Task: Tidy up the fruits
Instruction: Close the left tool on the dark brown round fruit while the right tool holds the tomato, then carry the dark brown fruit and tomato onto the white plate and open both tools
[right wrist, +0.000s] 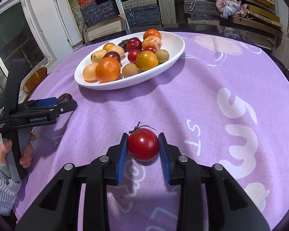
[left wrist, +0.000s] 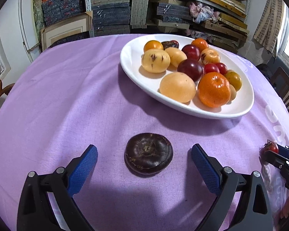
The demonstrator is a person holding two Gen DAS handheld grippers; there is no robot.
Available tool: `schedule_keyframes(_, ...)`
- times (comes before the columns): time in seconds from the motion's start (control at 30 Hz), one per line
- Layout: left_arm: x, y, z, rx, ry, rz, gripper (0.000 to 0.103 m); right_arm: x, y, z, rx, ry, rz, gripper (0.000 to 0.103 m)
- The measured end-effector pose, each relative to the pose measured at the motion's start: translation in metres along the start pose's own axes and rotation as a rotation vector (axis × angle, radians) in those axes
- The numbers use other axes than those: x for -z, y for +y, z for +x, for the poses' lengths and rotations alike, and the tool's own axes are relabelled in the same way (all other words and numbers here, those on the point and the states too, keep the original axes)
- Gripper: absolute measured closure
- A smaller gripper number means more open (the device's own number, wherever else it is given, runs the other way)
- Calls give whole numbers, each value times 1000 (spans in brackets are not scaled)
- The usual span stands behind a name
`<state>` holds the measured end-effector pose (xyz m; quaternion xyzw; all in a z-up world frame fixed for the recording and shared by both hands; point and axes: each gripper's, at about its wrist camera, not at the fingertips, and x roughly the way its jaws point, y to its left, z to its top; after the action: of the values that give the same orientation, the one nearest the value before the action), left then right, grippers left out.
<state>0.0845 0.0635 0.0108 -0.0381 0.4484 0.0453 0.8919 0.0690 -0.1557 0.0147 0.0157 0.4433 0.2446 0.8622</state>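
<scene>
While my right gripper (right wrist: pixel 143 144) pinches the tomato (right wrist: pixel 143 146) low over the cloth (right wrist: pixel 183 105), my left gripper (left wrist: pixel 144 154) hangs spread around the dark fruit (left wrist: pixel 148 153), not touching it.
Both point toward the plate (right wrist: pixel 175 44) beyond, likely their destination. Whether the tomato rests on the cloth or is lifted I cannot tell; piled fruit hides the plate's far pieces.

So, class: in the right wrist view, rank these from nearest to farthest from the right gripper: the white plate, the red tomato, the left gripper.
1. The red tomato, between the right gripper's fingers.
2. The left gripper, off to the left above the purple cloth.
3. The white plate, farther back, piled with fruit.
</scene>
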Motion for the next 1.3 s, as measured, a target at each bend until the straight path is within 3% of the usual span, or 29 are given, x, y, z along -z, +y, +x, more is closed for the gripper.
schedule_keyframes(0.17, -1, -2, 7, -33, 20, 18, 4, 0, -1, 0, -5, 0, 4, 71)
schedule_keyframes(0.5, 2, -1, 6, -22, 16, 37, 6, 0, -1, 1, -12, -1, 9, 71)
schedule_keyframes(0.57, 5, 1, 1, -23, -12, 36, 28, -1, -1, 1, -15, -1, 10, 70)
schedule_keyframes(0.67, 9, 3, -4, -24, -39, 28, 50, -2, -1, 2, -19, 0, 9, 69)
schedule_keyframes(0.73, 8, 5, -5, -20, -45, 22, 57, -2, -1, 2, -19, 0, 7, 68)
schedule_keyframes(0.93, 11, 13, -10, 39, -62, -26, 58, -2, -1, 2, -20, -1, 7, 68)
schedule_keyframes(1.07, 17, 9, -23, 61, -121, -18, 58, -2, 0, 3, -22, 0, 1, 69)
schedule_keyframes(1.3, 24, -11, -38, 19, -173, 61, 58, -2, 7, 4, -16, 8, -31, 72)
